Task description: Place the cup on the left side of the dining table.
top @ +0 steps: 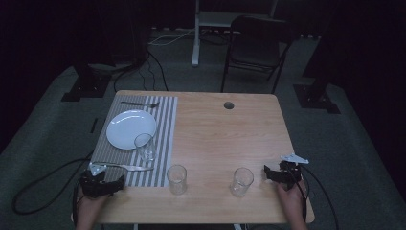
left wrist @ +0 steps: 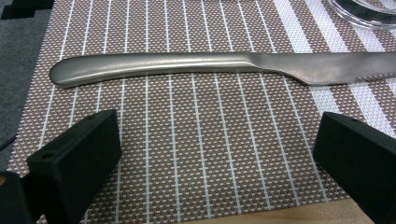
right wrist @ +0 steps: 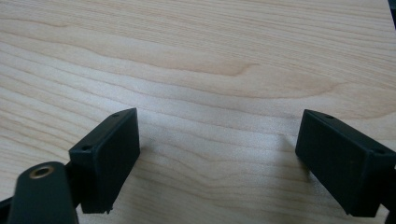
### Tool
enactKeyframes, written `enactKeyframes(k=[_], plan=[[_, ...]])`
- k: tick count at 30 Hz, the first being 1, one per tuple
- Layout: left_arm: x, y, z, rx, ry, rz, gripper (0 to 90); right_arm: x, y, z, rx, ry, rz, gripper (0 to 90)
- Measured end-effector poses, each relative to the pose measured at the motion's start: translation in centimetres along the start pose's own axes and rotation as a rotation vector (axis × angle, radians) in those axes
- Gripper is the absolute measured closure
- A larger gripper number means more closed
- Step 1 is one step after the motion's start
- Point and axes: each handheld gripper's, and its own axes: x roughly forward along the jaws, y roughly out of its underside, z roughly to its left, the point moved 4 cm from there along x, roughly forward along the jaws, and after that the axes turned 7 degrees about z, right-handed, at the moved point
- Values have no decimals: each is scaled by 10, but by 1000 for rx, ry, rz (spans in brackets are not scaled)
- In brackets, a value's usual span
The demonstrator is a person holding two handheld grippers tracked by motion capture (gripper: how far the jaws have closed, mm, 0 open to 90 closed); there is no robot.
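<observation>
I have my left gripper [top: 101, 184] at the near left corner of the bench [top: 215, 129], its fingers [left wrist: 74, 161] spread wide and holding nothing, resting low over the striped placemat [top: 165, 120]. Just beyond those fingers lies the knife [left wrist: 187, 65], flat on the mat and crosswise to my view. It is dull grey metal with a matte sheen: a rounded, slightly thickened handle end toward the mat's outer edge, a gentle curve along the handle, then a step down where the blade begins and runs off to the other side. The mat under it is a brown weave with thin white lines. In the high view the knife [top: 128, 166] sits at the mat's near edge, apart from my fingers.

My right gripper [top: 282, 173] is at the near right of the bench, its fingers [right wrist: 109, 156] also wide and empty over bare pale wood.

Between the two grippers stand two clear glasses, one [top: 176, 179] just off the mat's corner and another [top: 241, 181] nearer my right hand [top: 291, 194]. Farther in, a third glass [top: 145, 146] stands on the mat beside the white plate [top: 127, 127], and a fork [top: 140, 103] lies along the mat's far edge.
</observation>
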Motion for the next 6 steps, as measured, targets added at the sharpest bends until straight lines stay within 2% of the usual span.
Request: enactKeyframes(k=[6], plan=[[0, 0, 0, -3, -1, 1, 14, 0, 0, 0, 0, 0, 0, 133]])
